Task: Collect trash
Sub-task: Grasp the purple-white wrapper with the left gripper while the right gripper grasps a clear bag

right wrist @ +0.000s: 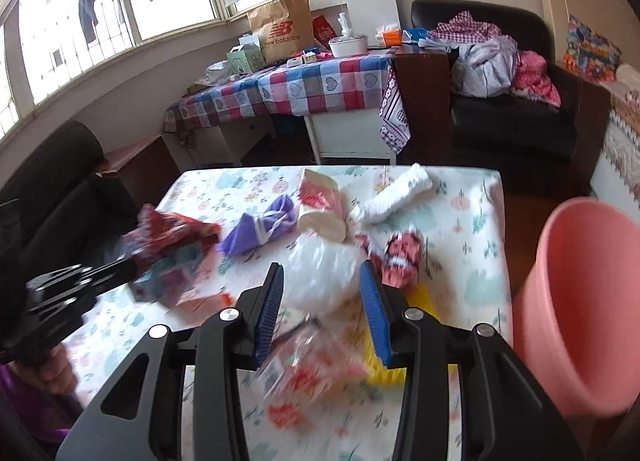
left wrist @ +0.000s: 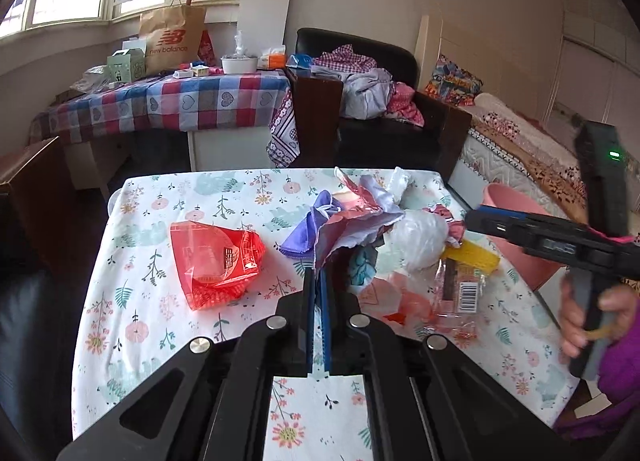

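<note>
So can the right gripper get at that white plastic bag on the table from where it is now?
Probably yes. The right gripper is open and holds nothing, and the white plastic bag lies straight ahead between its fingers with nothing over it. The left gripper, shut on a crumpled wrapper, is off to the side.

We see a matt printed tablecloth point(left wrist: 168, 341) over the table – glossy red plastic wrapper point(left wrist: 216, 261) at centre left, crinkled clear film bag point(left wrist: 420, 237) to its right. At right in the right wrist view – a smooth pink plastic bin point(right wrist: 580, 301); ribbed blue pads point(right wrist: 268, 309) on matt black fingers.
</note>
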Motion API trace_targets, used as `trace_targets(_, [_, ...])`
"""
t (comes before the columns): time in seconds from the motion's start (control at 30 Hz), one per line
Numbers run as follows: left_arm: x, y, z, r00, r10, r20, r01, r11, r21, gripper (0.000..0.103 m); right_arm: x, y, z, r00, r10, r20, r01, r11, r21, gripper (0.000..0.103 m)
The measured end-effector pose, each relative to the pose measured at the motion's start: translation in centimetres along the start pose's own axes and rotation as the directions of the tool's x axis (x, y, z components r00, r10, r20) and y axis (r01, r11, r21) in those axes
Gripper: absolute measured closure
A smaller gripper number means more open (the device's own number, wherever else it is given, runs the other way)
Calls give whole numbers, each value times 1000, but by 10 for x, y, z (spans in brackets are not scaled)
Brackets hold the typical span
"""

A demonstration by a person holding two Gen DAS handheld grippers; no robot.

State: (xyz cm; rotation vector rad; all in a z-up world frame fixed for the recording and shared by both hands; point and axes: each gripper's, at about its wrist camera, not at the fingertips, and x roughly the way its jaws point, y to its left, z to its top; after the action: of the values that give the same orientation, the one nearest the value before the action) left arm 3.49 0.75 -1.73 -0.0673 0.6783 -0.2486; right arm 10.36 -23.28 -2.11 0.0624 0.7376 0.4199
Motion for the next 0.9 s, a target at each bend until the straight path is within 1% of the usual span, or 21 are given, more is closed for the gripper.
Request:
trace_targets(0.2, [-4, 3, -3, 1000, -16, -1, 16, 1000, -22, 101, 30, -1, 10, 998, -34, -48, 32, 999, -34, 63])
trace_targets(0.3, [-4, 2, -5, 1000, -18, -3, 18, 999, -26, 101, 38, -4, 6, 997, 1, -83, -3, 1000, -24, 63])
trace_targets(0.4, [-4, 2, -6, 1000, -18, -4, 18, 999, -36, 101, 41, 0, 0, 995, 0, -99, -3, 1000, -30, 63])
trace_targets(0.43, [-4, 2, -6, 1000, -18, -4, 18, 999, -37, 101, 40, 1, -1, 996, -1, -94, -2, 999, -33, 65])
trace_targets(0.47, [-4, 2, -6, 1000, -16, -4, 16, 999, -40, 101, 37, 2, -3, 996, -3, -91, 0, 999, -37, 77])
trace_targets(0.5, [-4, 2, -6, 1000, -16, -3, 16, 999, -40, 101, 35, 4, -4, 996, -3, -90, -1, 999, -40, 82])
trace_targets(0.57, [-6, 1, -5, 1000, -13, 3, 13, 999, -42, 101, 28, 5, -6, 997, 8, -75, -11, 999, -30, 90])
trace_targets(0.7, [-15, -1, -1, 1000, -8, 29, 10, 999, -45, 101, 7, 10, -8, 999, 32, -26, -33, 999, -18, 94])
trace_targets(0.9, [-29, -13, 10, 997, -11, 76, 14, 999, -42, 101, -30, 9, -6, 996, 65, 61, -66, 998, 11, 94])
